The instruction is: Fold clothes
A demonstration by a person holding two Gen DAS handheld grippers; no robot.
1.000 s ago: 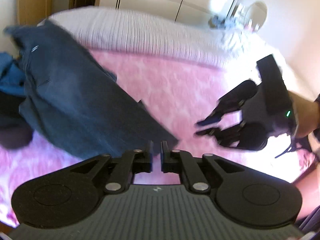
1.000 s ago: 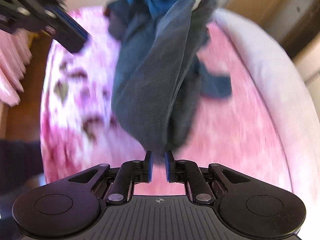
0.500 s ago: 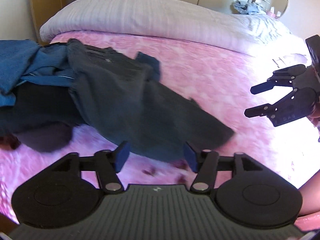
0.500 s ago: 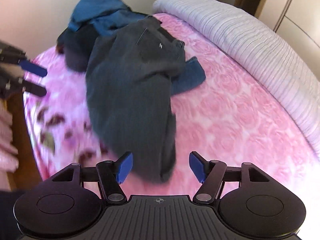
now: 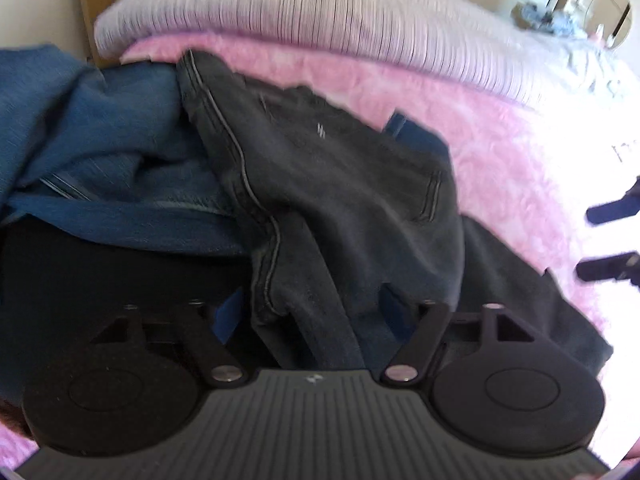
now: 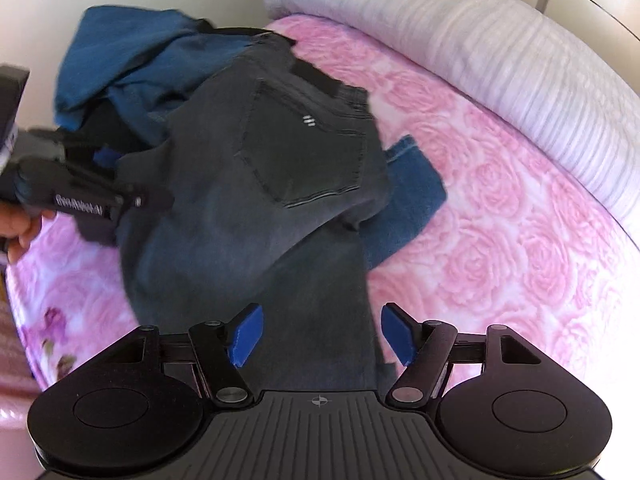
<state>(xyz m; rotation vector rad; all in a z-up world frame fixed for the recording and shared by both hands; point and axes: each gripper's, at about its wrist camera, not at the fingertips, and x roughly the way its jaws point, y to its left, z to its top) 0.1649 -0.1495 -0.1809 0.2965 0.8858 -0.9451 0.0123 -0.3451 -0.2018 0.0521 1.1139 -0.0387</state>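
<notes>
Dark grey jeans point(image 5: 340, 184) lie folded lengthwise on the pink bed, back pocket up; they also show in the right wrist view point(image 6: 272, 184). My left gripper point(image 5: 310, 314) is open, low over the jeans' seam edge near the waist. It shows from the side in the right wrist view point(image 6: 120, 180), at the jeans' left edge. My right gripper point(image 6: 322, 334) is open and empty above the leg part of the jeans. Its fingertips point(image 5: 608, 240) show at the right edge of the left wrist view.
Blue jeans point(image 5: 92, 160) and a black garment point(image 5: 80, 280) are piled left of the grey jeans; a blue leg point(image 6: 408, 196) sticks out beneath them. A striped white duvet point(image 6: 500, 52) lies along the far side of the pink rose bedspread point(image 6: 500, 240).
Both grippers let go of the jeans and opened; the jeans dropped flat on the bed. My left gripper has since moved in close over the waist end.
</notes>
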